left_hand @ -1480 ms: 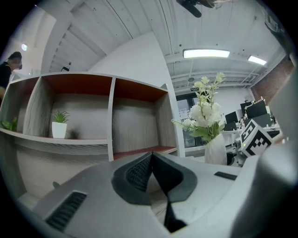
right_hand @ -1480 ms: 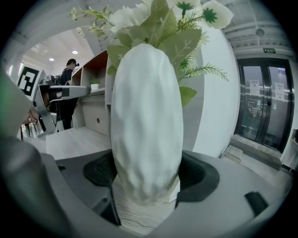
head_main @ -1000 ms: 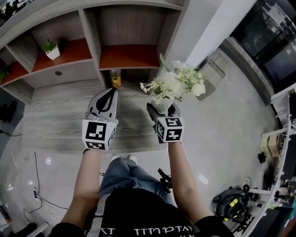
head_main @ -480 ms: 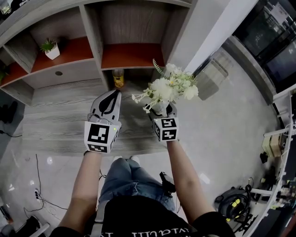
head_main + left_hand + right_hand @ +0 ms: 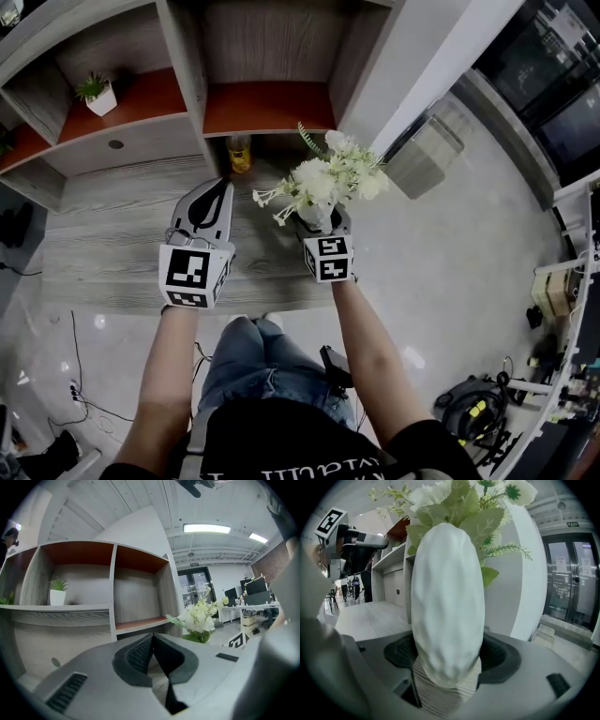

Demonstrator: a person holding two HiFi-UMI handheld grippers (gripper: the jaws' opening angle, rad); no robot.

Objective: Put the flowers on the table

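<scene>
While the right gripper (image 5: 447,660) clamps the white vase (image 5: 446,597) low between its jaws, flowers (image 5: 326,178) rising past the fingertips, the left gripper (image 5: 212,195) sits pinched together on nothing alongside. Table (image 5: 103,239) spreads beneath and leftward; shelves (image 5: 267,108) stand ahead.

A white vase (image 5: 446,602) of flowers (image 5: 454,503) is clamped upright between the right gripper (image 5: 450,656) jaws; the table (image 5: 370,616) is seen beneath.
</scene>
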